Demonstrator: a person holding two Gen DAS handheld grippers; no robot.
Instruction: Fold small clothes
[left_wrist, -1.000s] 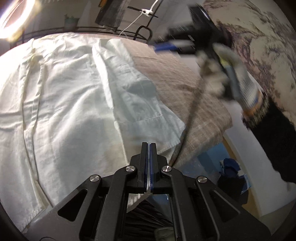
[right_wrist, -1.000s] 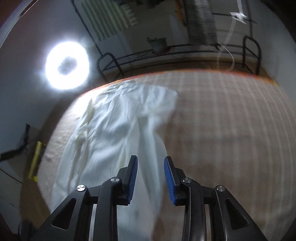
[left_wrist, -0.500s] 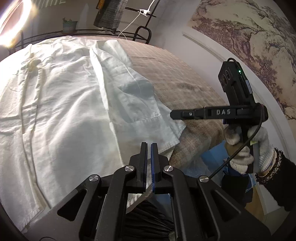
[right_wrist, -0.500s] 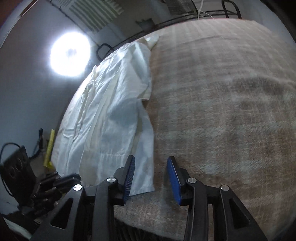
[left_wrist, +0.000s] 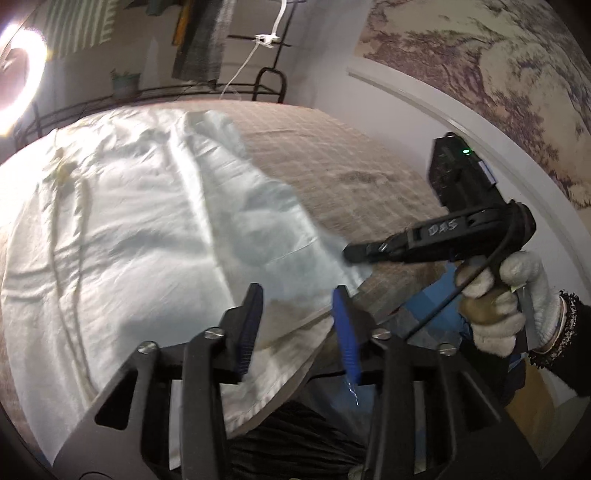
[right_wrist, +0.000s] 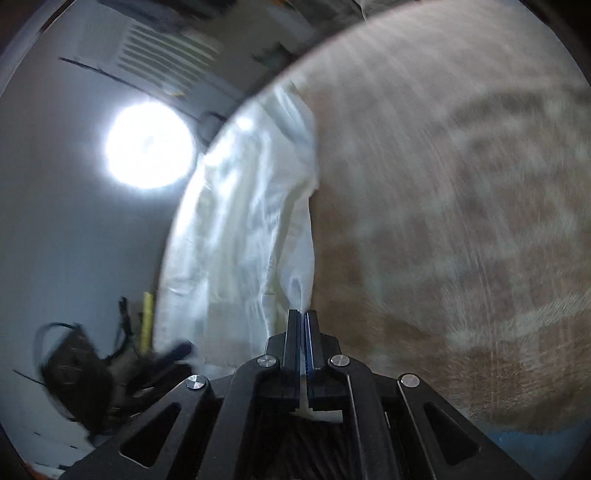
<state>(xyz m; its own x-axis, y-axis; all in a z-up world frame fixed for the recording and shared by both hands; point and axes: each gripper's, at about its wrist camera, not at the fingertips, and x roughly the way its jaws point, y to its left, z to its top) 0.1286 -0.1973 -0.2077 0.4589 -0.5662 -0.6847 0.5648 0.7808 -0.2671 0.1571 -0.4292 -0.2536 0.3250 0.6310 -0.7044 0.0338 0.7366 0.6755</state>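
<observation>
A white shirt (left_wrist: 140, 229) lies spread on a brown checked bed cover (left_wrist: 332, 173). My left gripper (left_wrist: 299, 317) is open, its blue pads either side of the shirt's near hem at the bed edge. My right gripper (right_wrist: 303, 325) is shut on the shirt's (right_wrist: 255, 229) near right corner. In the left wrist view the right gripper (left_wrist: 351, 254) comes in from the right, held by a gloved hand (left_wrist: 502, 295), its tips at that corner.
A ring light (left_wrist: 18, 74) glares at the far left. A black metal rail (left_wrist: 147, 92) runs behind the bed. A white wall with a mural (left_wrist: 480, 55) stands to the right. Blue items (left_wrist: 443, 302) lie on the floor beside the bed.
My left gripper has opened. My right gripper has swung down to the shirt's near right corner and shut on it.
</observation>
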